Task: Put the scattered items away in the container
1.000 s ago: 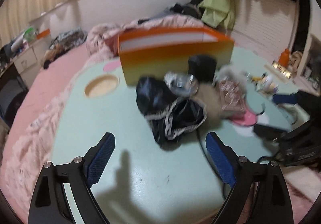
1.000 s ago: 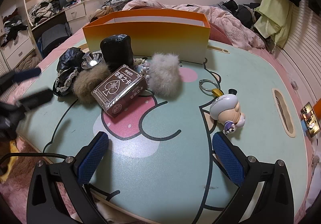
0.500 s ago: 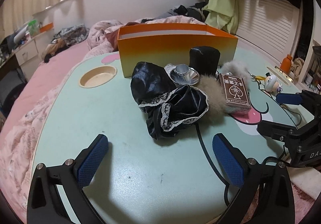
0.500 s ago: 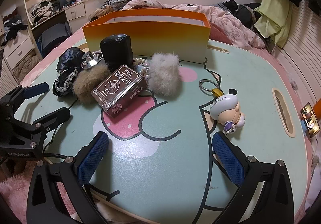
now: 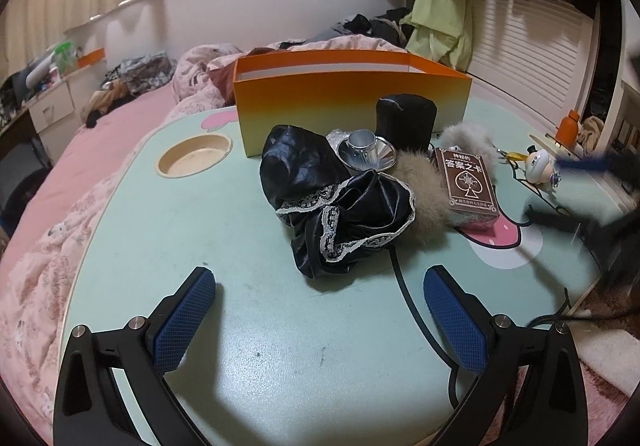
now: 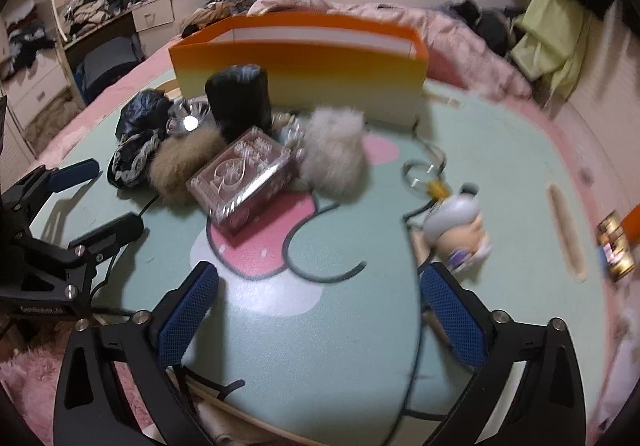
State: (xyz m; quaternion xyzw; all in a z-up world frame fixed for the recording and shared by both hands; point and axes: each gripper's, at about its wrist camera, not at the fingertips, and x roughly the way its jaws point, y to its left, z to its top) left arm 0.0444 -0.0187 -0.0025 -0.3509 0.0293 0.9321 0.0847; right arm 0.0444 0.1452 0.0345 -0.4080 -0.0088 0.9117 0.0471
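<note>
The orange box [image 5: 352, 102] stands open-topped at the far side of the pale green table [image 5: 240, 346], and every scattered item lies in front of it, outside it. Just before the box's front wall stands a black cylinder [image 5: 406, 118], with a silver cup on a saucer [image 5: 366, 154] beside it. Nearer than those, a crumpled black cloth with lace trim [image 5: 340, 202] touches a tan fur puff [image 5: 420, 190], which lies against a brown card box [image 5: 466, 182]. A grey fur puff [image 6: 334, 150] sits on the card box's other side, still close to the orange box. Farther from the box, toward the table's right edge, lies a small figure with a key ring [image 6: 456, 222].

The left gripper [image 5: 320, 286] hovers over bare table short of the black cloth, jaws spread wide and empty. The right gripper [image 6: 320, 286] hangs over the pink cartoon print, its jaws closing with nothing between them.
</note>
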